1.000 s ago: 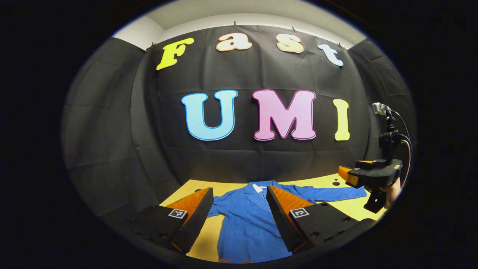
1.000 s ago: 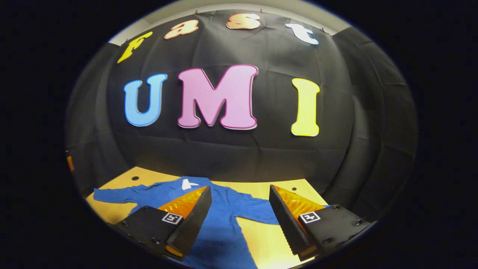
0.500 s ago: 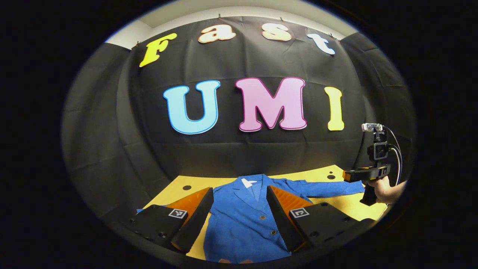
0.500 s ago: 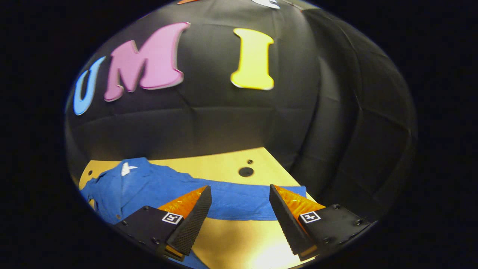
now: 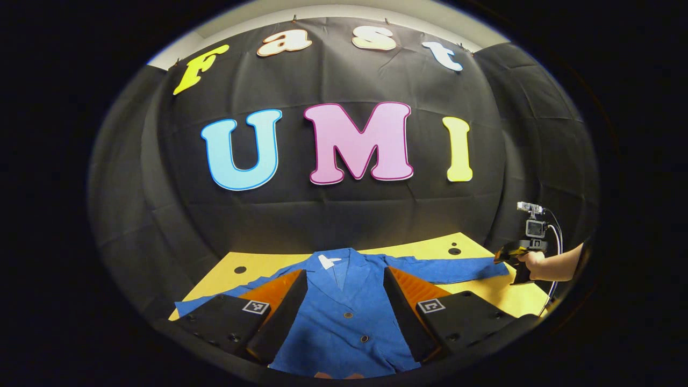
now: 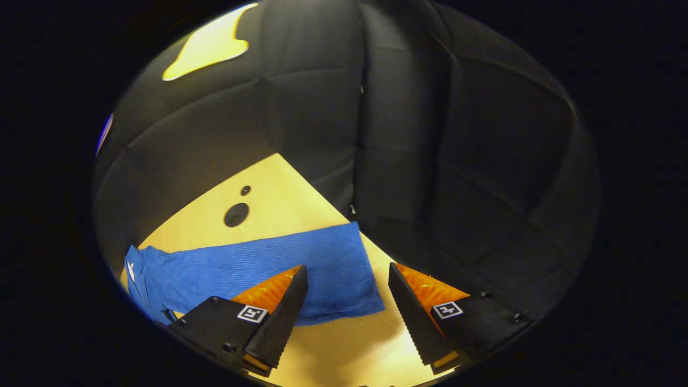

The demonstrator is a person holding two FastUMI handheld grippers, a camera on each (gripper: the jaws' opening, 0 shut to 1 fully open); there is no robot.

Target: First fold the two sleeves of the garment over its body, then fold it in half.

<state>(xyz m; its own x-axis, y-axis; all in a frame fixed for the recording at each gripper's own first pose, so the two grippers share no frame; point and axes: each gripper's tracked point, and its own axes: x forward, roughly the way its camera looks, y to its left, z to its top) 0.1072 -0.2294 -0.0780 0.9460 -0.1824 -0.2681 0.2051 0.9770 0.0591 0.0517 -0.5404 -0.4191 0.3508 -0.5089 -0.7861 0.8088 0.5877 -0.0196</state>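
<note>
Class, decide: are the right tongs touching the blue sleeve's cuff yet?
Cannot tell. In the right gripper view the open right tongs frame the sleeve cuff, one finger overlapping the cloth, but whether it rests on it or hovers above is unclear.

I see black cloth (image 5: 344,215) hung across the far wall, creased, wrapping round both sides. Above it runs a pale strip (image 5: 344,9), possibly ceiling; the edge is too warped for me to tell. Below sits a yellow table (image 6: 279,183) with two dark holes (image 6: 236,214) near its far right corner, brightly lit.
</note>
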